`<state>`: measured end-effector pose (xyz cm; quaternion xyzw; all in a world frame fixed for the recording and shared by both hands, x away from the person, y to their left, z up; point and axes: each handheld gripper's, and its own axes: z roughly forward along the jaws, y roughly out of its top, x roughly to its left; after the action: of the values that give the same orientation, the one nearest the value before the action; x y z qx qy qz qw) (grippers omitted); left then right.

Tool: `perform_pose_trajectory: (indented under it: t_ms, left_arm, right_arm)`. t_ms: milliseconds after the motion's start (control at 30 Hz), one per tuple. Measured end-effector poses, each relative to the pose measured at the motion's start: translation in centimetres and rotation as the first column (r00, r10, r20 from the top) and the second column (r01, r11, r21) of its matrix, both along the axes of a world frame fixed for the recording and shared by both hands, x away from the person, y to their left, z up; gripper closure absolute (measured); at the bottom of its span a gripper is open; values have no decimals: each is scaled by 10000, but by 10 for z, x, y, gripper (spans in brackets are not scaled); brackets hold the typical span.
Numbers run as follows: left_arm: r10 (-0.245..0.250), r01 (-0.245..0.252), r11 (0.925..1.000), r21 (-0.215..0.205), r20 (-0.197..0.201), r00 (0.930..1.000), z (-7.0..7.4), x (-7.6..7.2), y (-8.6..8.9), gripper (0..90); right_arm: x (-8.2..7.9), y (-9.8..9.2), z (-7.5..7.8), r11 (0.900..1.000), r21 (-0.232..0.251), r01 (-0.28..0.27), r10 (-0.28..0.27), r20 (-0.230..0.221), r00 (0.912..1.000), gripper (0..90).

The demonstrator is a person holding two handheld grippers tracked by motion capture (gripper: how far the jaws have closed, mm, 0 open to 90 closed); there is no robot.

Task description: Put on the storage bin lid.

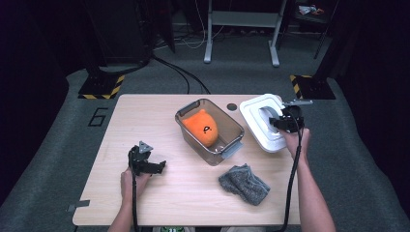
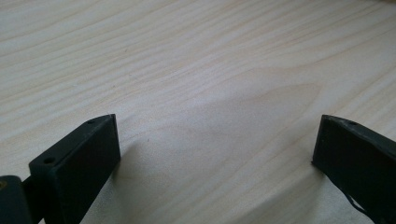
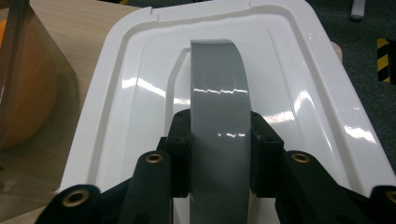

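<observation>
The glossy white lid (image 3: 140,88), rounded-rectangular with moulded ridges, is being gripped by its smooth grey handle (image 3: 218,107) between the pads of the right tool (image 3: 219,154), at the counter's (image 1: 159,111) far right edge beside the clear tub (image 1: 210,130) (orange plush inside). The left tool (image 2: 215,144) is being held open over bare pale woodgrain. A fuzzy grey cloth (image 1: 244,183) is being shown in the high view.

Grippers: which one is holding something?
The right gripper, clamped on the white lid's grey handle. The left gripper rests open over bare table.
</observation>
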<state>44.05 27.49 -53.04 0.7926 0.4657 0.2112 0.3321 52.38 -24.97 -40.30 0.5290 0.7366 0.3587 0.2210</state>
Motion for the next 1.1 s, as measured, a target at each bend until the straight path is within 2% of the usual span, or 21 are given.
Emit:
perform_pose_trajectory:
  t_ms: [233, 567, 700, 1100]
  left_arm:
    - [-1, 1, 10000, 8, 0, 10000, 0, 0, 0, 4]
    - [3, -3, 10000, 15, -3, 10000, 0, 0, 0, 4]
    - [4, -4, 10000, 18, -1, 10000, 0, 0, 0, 4]
    - [6, -6, 10000, 6, -3, 10000, 0, 0, 0, 3]
  right_arm:
    - [0, -2, 17, 10000, -1, -23, 23, 180, 9998, 666]
    - [-1, 6, 44, 9999, -58, -160, 162, 435, 9989, 666]
    - [-2, 12, 60, 9995, -63, -306, 309, 578, 9979, 666]
    - [-5, 38, 82, 9962, 46, -864, 858, 783, 9932, 666]
